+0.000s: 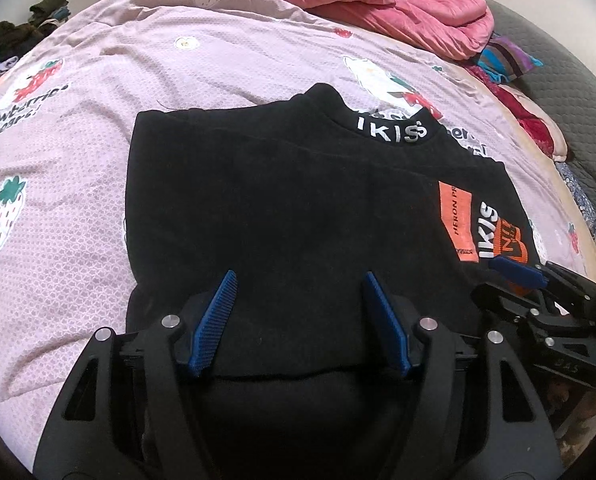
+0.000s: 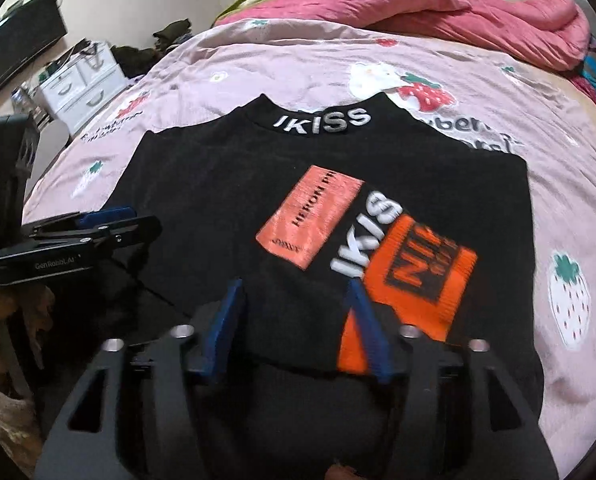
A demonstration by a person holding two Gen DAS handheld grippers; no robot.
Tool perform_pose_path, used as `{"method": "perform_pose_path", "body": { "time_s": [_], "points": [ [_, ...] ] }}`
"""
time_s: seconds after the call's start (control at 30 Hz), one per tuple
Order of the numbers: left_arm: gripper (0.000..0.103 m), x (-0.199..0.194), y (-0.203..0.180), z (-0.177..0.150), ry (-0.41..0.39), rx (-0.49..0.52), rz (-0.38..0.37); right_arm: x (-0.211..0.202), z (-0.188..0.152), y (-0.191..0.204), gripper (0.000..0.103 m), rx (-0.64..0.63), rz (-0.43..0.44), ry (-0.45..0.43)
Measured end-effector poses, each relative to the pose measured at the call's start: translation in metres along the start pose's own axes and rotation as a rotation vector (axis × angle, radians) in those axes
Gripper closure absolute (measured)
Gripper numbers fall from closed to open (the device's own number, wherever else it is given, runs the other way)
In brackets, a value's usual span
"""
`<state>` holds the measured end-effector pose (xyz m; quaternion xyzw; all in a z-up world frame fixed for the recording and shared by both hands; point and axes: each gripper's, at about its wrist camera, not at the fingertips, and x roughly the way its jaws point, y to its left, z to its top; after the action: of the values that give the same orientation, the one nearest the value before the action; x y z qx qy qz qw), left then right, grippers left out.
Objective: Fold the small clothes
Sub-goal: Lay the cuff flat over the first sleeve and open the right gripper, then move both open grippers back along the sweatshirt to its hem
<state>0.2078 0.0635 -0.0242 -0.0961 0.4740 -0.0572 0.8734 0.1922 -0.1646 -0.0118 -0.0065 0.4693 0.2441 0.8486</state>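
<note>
Left wrist view: the left gripper (image 1: 298, 308) hangs with its blue fingers spread wide over the near hem of a black IKISS sweater (image 1: 282, 208), which lies flat on the strawberry-print bedsheet (image 1: 98, 100). A pink quilt (image 1: 378, 4) is bunched beyond the sweater's collar.

Right wrist view: the right gripper (image 2: 296, 324) is spread too, above the sweater's (image 2: 226, 184) near hem beside its orange patch (image 2: 418, 276); the left gripper (image 2: 98, 220) sits at the sweater's left edge.
</note>
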Motion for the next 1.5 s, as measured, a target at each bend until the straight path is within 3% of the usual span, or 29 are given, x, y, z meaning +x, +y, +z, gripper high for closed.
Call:
{"method": "perform_pose_path", "body": {
  "time_s": [0.5,0.6,0.77,0.83,0.97,1.03,1.2,1.5],
  "points": [
    [0.041,-0.013,-0.003,-0.009,-0.017,-0.002,-0.003,-0.023,-0.016,-0.01,0.037,0.082,0.01,-0.075],
    [0.04,-0.018,-0.004,-0.011,-0.023,0.001,-0.003,-0.029,-0.018,-0.013,0.027,0.111,0.034,-0.088],
    [0.033,-0.028,-0.005,-0.014,-0.043,-0.016,-0.021,-0.041,-0.022,-0.019,0.021,0.143,0.037,-0.114],
    [0.027,-0.033,-0.008,-0.016,-0.05,-0.013,-0.02,-0.047,-0.023,-0.022,0.01,0.16,0.04,-0.128],
    [0.017,-0.038,-0.011,-0.021,-0.047,-0.011,-0.01,-0.057,-0.025,-0.025,0.005,0.168,0.039,-0.152],
    [0.009,-0.043,-0.013,-0.023,-0.055,-0.014,-0.006,-0.062,-0.026,-0.024,0.005,0.162,0.032,-0.167],
    [0.009,-0.057,-0.018,-0.027,-0.098,-0.004,0.023,-0.079,-0.031,-0.021,0.005,0.134,-0.004,-0.207],
    [0.009,-0.081,-0.015,-0.047,-0.109,-0.004,-0.017,-0.1,-0.048,-0.022,0.005,0.127,-0.022,-0.239]
  ]
}}
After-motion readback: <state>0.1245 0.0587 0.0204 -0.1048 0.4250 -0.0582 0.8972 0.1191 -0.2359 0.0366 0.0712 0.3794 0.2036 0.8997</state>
